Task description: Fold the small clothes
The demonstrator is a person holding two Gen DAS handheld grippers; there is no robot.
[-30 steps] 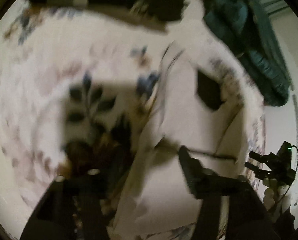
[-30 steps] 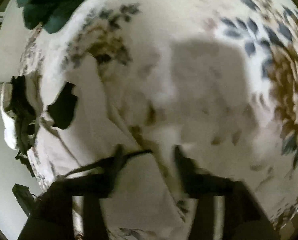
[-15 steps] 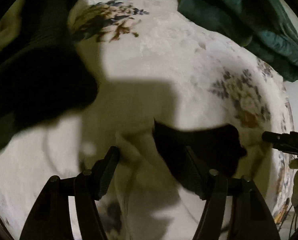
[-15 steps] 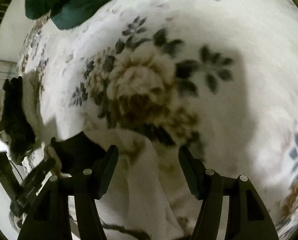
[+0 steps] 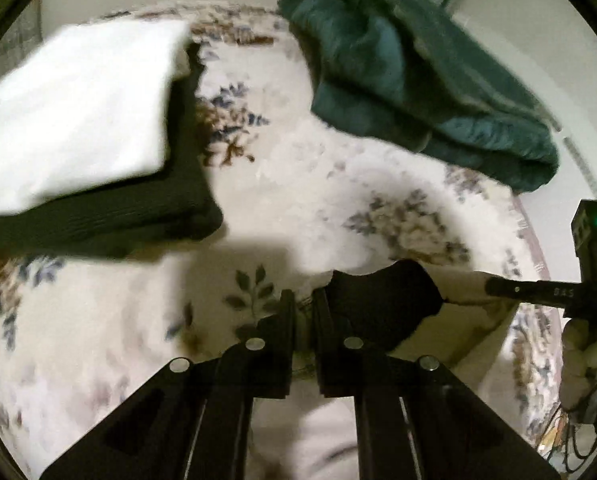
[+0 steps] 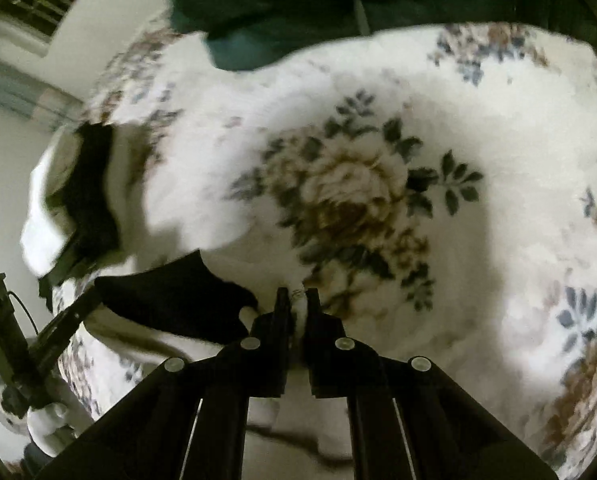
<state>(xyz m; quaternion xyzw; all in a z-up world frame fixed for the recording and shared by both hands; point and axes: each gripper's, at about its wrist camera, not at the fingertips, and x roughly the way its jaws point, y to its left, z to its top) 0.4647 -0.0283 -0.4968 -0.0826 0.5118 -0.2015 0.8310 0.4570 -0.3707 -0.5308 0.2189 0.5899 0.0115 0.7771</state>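
A small cream garment with a black patch (image 5: pixel 382 304) hangs between my two grippers over a floral bedspread (image 5: pixel 298 184). My left gripper (image 5: pixel 304 312) is shut on its top edge, with the cream cloth hanging down below the fingers. My right gripper (image 6: pixel 297 308) is shut on the other end of the same edge; the black patch (image 6: pixel 170 300) shows to its left. Each view shows the other gripper holding the far end, the right one (image 5: pixel 538 292) and the left one (image 6: pixel 62 320).
A stack of folded clothes, white (image 5: pixel 74 116) on top of dark green (image 5: pixel 146 216), lies at the left of the bed. A teal blanket (image 5: pixel 410 76) is bunched at the far side. The stack also shows in the right wrist view (image 6: pixel 78 196).
Both grippers went from open over the garment to shut on its edge. The garment has come up off the bedspread and both views have tilted up toward the far side of the bed.
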